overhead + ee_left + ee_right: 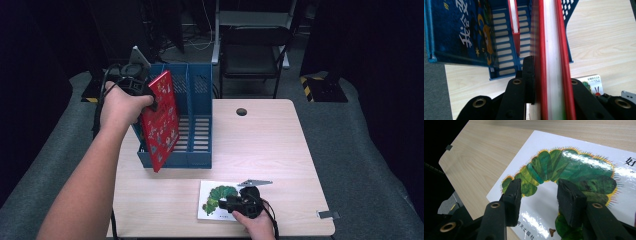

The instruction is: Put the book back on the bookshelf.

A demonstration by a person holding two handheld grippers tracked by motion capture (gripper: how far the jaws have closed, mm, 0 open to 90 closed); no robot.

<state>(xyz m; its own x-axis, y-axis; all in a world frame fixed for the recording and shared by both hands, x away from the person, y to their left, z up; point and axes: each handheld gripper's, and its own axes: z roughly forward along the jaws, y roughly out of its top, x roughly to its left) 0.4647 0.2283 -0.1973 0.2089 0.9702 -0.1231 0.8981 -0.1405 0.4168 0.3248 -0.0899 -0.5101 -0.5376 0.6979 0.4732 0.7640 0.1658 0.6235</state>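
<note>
My left gripper (150, 100) is shut on a red book (160, 120) and holds it tilted above the blue file rack (200, 145). In the left gripper view the jaws (551, 82) clamp the red book (552, 50) across its white page edge. Below it the rack (499, 72) holds a blue book (461, 30) in one slot and another red book (514, 22) in the slot beside it. My right gripper (223, 203) is open over a white caterpillar book (212, 200) lying flat near the table's front edge. Its pads (514, 192) straddle the green caterpillar picture (574, 167).
The wooden table (270, 150) has bare room to the right of the rack, with a round cable hole (241, 111) at the back. A metal clip (327, 214) sits at the front right edge. A folding chair (255, 50) stands behind the table.
</note>
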